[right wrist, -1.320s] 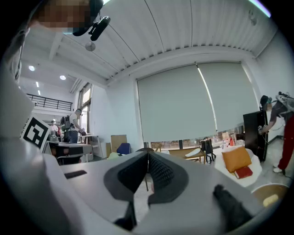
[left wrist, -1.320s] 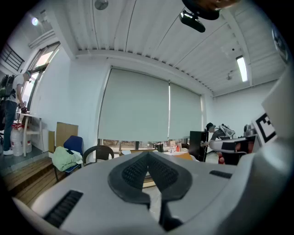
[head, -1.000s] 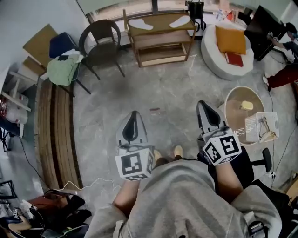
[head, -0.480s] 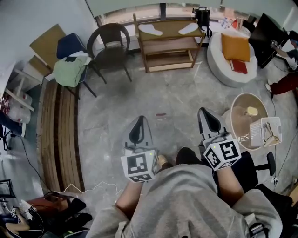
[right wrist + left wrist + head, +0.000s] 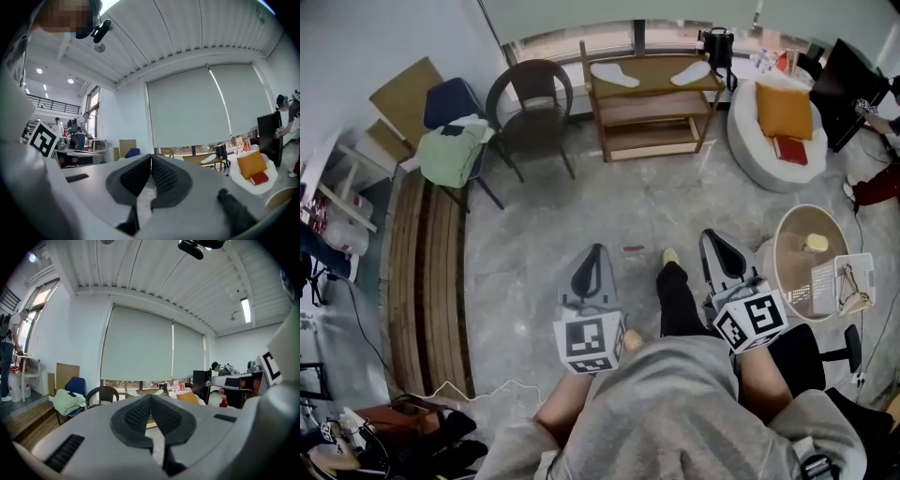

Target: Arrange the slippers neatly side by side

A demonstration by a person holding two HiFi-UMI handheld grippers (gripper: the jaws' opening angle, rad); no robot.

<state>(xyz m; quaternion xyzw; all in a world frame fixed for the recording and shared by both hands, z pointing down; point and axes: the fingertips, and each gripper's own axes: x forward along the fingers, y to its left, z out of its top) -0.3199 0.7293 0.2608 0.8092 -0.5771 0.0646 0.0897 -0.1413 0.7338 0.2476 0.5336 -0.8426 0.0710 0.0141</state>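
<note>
One white slipper [image 5: 615,74] lies near the left end of the wooden shelf unit's [image 5: 649,105] top board, and the other slipper [image 5: 691,72] lies near its right end, well apart. The left gripper [image 5: 596,253] and the right gripper [image 5: 712,236] hang over the floor well short of the shelf unit, jaws pressed together on nothing. A wicker chair [image 5: 530,98] stands just left of the unit.

A wooden shelf [image 5: 652,73] stands on the grey floor [image 5: 581,206], far side. On its top lie the left slipper [image 5: 614,73] and right slipper [image 5: 691,72], well apart.
</note>
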